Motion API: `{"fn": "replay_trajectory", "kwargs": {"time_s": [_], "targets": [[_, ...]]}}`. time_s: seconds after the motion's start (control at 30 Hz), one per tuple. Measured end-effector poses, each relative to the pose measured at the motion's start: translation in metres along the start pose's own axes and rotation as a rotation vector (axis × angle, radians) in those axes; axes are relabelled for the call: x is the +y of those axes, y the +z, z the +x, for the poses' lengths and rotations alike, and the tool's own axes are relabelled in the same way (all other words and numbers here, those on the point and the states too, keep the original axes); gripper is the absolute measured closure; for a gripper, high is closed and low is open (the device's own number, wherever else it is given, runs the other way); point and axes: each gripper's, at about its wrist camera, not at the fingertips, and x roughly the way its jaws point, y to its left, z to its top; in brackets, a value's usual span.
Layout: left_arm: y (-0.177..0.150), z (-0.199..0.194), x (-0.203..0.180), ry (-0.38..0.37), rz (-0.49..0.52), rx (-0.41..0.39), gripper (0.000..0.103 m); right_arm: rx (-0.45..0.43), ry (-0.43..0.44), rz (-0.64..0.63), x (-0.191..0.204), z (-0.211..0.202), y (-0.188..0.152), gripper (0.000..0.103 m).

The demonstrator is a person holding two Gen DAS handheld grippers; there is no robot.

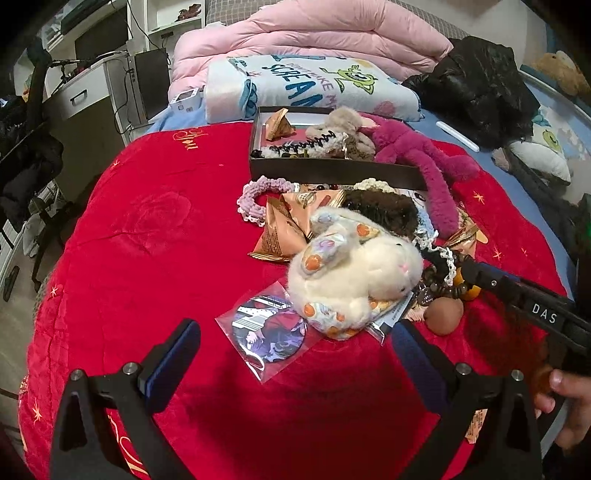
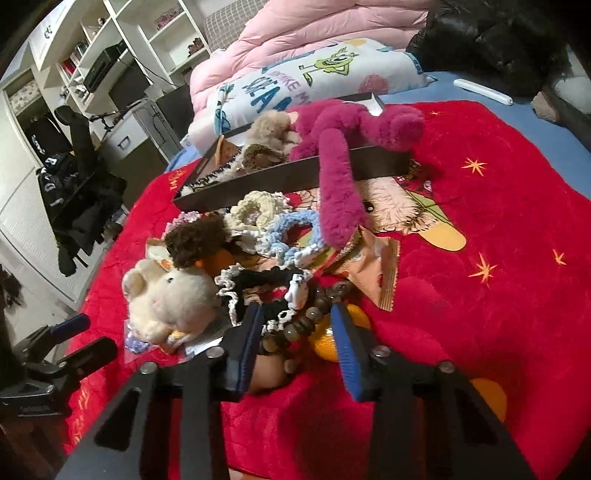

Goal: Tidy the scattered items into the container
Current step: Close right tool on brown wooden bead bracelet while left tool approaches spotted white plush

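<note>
A dark shallow box (image 1: 332, 171) on the red quilt holds a grey plush, a scrunchie and a snack pack; a magenta plush (image 1: 417, 155) hangs over its front wall. In front lies a heap: a white plush (image 1: 354, 273), scrunchies, snack packs and a wooden bead bracelet (image 2: 314, 314). My right gripper (image 2: 297, 325) stands narrowed around the bracelet and a black lace scrunchie (image 2: 266, 286), its pads touching the beads. My left gripper (image 1: 295, 350) is open and holds nothing, just short of a round badge in a clear sleeve (image 1: 267, 328).
Behind the box lie a folded cartoon blanket (image 1: 314, 85), a pink duvet (image 1: 314, 33) and a black jacket (image 1: 480, 74). A white tube (image 1: 458, 136) rests on the blue sheet. The bed's left edge drops toward a desk and shelves (image 1: 85, 103). A hand (image 1: 569, 402) grips the right tool.
</note>
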Motion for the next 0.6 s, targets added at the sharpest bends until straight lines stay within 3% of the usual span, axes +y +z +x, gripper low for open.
{"fn": "replay_trajectory", "kwargs": {"time_s": [0.23,0.4,0.6], "targets": [[0.003,0.001,-0.002,0.003,0.035,-0.025,0.0,0.015,0.013,0.002,0.002,0.003,-0.001,0.072],[0.01,0.011,-0.007,-0.042,0.061,-0.028,0.0,0.029,0.028,0.035,-0.004,0.003,0.002,0.066],[0.021,0.029,-0.008,-0.024,0.088,-0.026,0.0,0.04,0.033,0.018,-0.002,0.009,0.009,0.066]]}}
